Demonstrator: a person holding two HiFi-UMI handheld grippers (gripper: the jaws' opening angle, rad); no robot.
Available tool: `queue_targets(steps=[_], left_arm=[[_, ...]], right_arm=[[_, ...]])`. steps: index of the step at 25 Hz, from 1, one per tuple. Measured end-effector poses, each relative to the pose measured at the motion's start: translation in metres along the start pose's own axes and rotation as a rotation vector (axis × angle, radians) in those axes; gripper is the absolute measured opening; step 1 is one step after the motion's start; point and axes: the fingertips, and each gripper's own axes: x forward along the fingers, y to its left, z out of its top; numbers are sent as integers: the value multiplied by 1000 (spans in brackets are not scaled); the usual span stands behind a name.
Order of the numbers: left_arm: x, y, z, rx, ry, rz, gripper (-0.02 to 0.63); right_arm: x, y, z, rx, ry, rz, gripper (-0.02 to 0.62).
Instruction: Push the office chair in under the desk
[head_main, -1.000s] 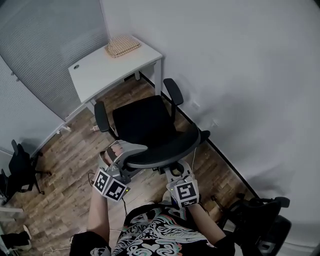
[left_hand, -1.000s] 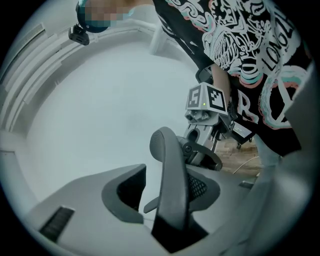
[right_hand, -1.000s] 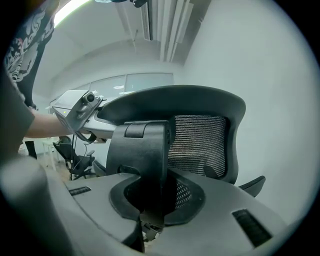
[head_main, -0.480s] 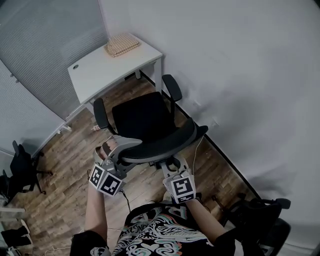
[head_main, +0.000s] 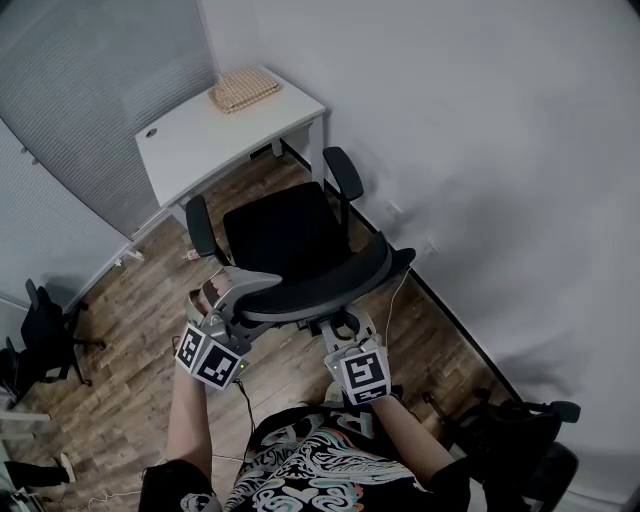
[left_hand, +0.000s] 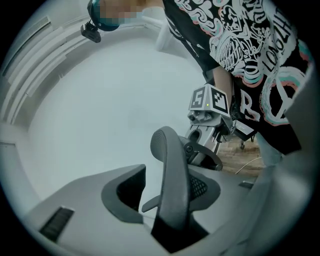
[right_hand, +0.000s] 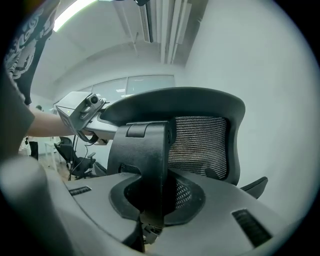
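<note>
Head view: office chair (head_main: 290, 235) stands just ahead of both claws, its seat facing the white desk (head_main: 200, 145) well beyond them, not yet under it. Left claw (head_main: 233, 290) sits at the left end of the backrest rim (left_hand: 170, 165). Left gripper view: jaws stand wide, clamped round that rim. Right claw (head_main: 342, 326) sits behind the backrest, jaws nearly together, pinching the black back support (right_hand: 145, 160).

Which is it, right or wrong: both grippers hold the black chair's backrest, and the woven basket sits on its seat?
Wrong on one point: the head view shows the woven basket on the white desk, not the seat. The rest holds.
</note>
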Motion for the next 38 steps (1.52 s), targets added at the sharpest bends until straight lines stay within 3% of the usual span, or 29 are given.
queue_targets(steps=[38], left_arm=[[21,27,-17,-3,-4,41,233]], right_arm=[[28,-24,5,-37,-16,8,46]])
